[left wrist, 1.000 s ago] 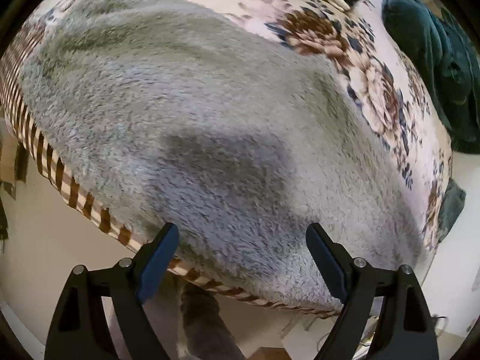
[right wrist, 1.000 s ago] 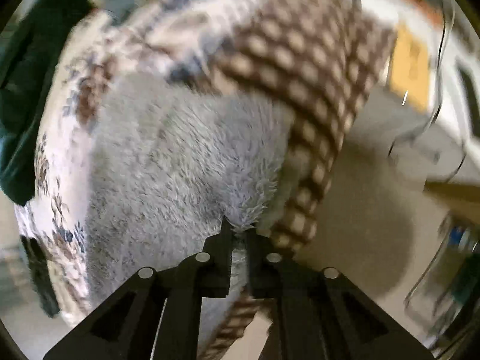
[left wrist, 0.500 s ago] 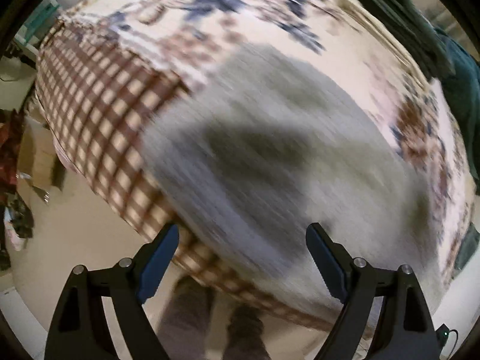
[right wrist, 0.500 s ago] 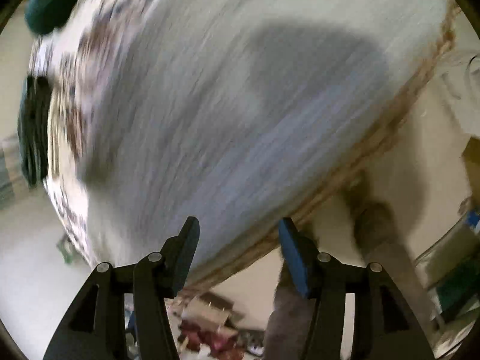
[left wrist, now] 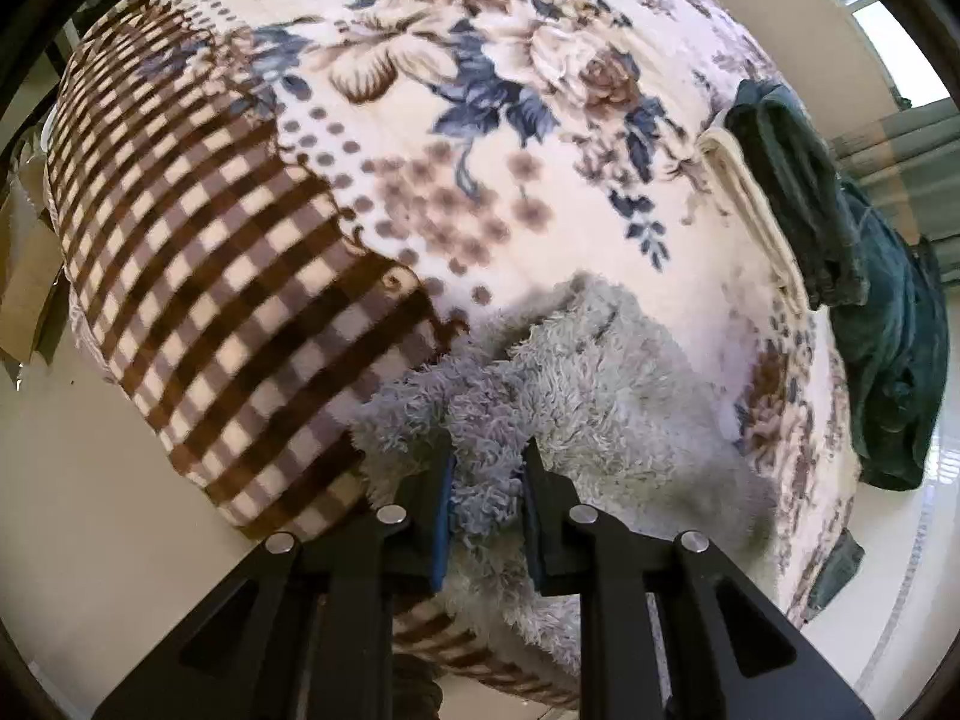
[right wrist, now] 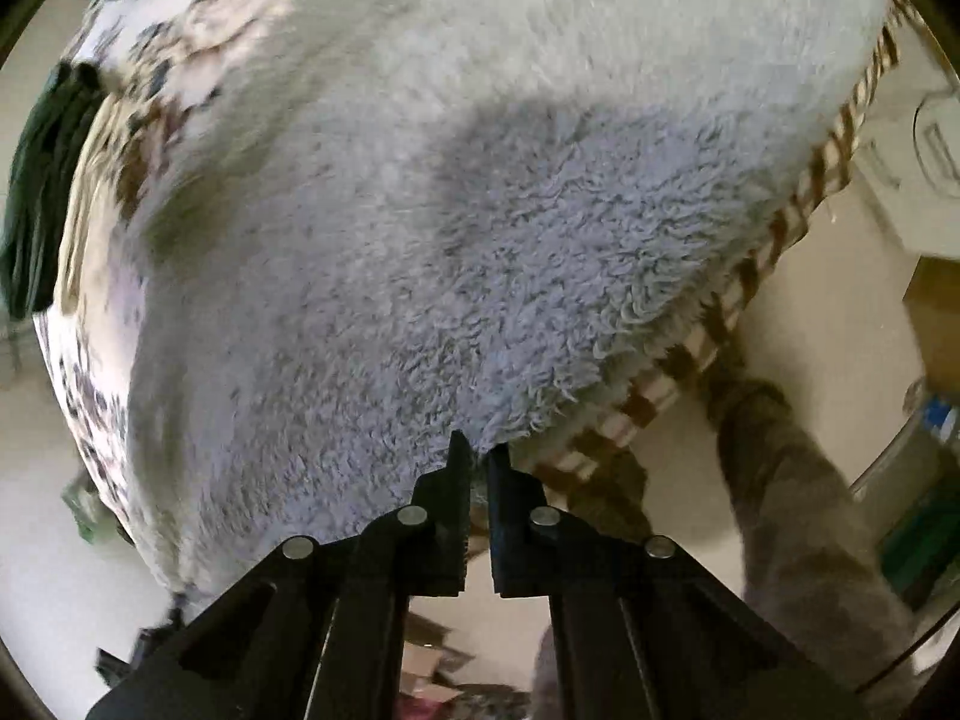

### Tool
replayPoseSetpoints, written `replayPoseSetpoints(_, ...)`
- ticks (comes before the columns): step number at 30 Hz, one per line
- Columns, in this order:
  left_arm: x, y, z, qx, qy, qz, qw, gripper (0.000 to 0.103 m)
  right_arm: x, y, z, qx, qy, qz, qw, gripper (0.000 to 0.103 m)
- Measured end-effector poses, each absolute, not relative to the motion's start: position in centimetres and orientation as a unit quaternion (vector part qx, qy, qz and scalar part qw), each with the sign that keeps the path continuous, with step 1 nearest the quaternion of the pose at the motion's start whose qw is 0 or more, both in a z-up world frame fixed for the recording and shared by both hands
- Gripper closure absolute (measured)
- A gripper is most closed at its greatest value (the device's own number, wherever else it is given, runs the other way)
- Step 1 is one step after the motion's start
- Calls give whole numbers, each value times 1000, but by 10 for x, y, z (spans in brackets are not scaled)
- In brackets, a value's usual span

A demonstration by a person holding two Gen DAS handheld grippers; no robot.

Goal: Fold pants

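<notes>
The fluffy grey pants (left wrist: 600, 396) lie on a floral blanket (left wrist: 420, 120) that covers a bed. In the left wrist view my left gripper (left wrist: 486, 462) points down at one end of the pants, near the bed's edge. Its jaws are closing, and a bunched tuft of the fleece is pinched between the blue pads. In the right wrist view the pants (right wrist: 480, 240) fill most of the picture. My right gripper (right wrist: 477, 450) is at their near edge, jaws closed together on a thin tip of fleece.
The blanket's brown checked border (left wrist: 210, 228) hangs over the bed's edge above a pale floor (left wrist: 90, 480). Dark green clothes (left wrist: 870, 300) are piled at the far side of the bed. A person's leg (right wrist: 798, 510) stands beside the bed, with a cardboard box (right wrist: 936, 324) behind it.
Both grippers swept across the bed to new spots on the pants. The left jaws went from wide open to closed on fleece. The right jaws let go, opened, then closed on the edge.
</notes>
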State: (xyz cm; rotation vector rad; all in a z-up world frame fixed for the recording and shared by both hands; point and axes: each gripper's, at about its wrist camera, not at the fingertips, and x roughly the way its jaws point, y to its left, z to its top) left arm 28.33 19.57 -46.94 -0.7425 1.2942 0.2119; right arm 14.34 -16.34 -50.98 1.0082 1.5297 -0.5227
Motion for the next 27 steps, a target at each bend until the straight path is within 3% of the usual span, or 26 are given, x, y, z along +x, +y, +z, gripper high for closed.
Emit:
replayPoseSetpoints(6, 271, 210, -485, -339, 605, 100, 713, 86, 135, -151, -512, 413, 676, -198, 578, 98)
replayPoseSetpoints(9, 280, 207, -509, -338, 637, 103, 685, 81, 148, -165, -537, 399, 711, -176, 552, 91)
replayPoseSetpoints(11, 281, 205, -505, -326, 650, 107, 678, 71, 155, -171, -536, 422, 715, -157, 535, 79)
replayPoseSetpoints(13, 281, 199, -489, -291, 656, 106, 688, 54, 164, -174, -519, 411, 721, -142, 539, 44)
replayPoseSetpoints(14, 283, 193, -477, -262, 657, 107, 699, 46, 173, -175, -506, 403, 721, -127, 549, 41)
replayPoseSetpoints(15, 284, 188, -466, -238, 656, 111, 708, 30, 188, -174, -488, 395, 714, -101, 569, 41)
replayPoseSetpoints(16, 285, 183, -455, -216, 650, 116, 719, 27, 203, -173, -478, 380, 715, -87, 580, 41)
replayPoseSetpoints(19, 298, 162, -428, -187, 622, 114, 752, 27, 257, -165, -468, 339, 714, -48, 611, 41)
replayPoseSetpoints(24, 338, 121, -429, -168, 609, 76, 771, 27, 374, -152, -512, 243, 750, -27, 615, 42)
replayPoseSetpoints(25, 343, 115, -436, -163, 611, 71, 772, 27, 400, -154, -517, 239, 745, -31, 622, 51)
replayPoseSetpoints(27, 357, 105, -460, -147, 627, 60, 762, 27, 424, -166, -521, 226, 733, -55, 640, 56)
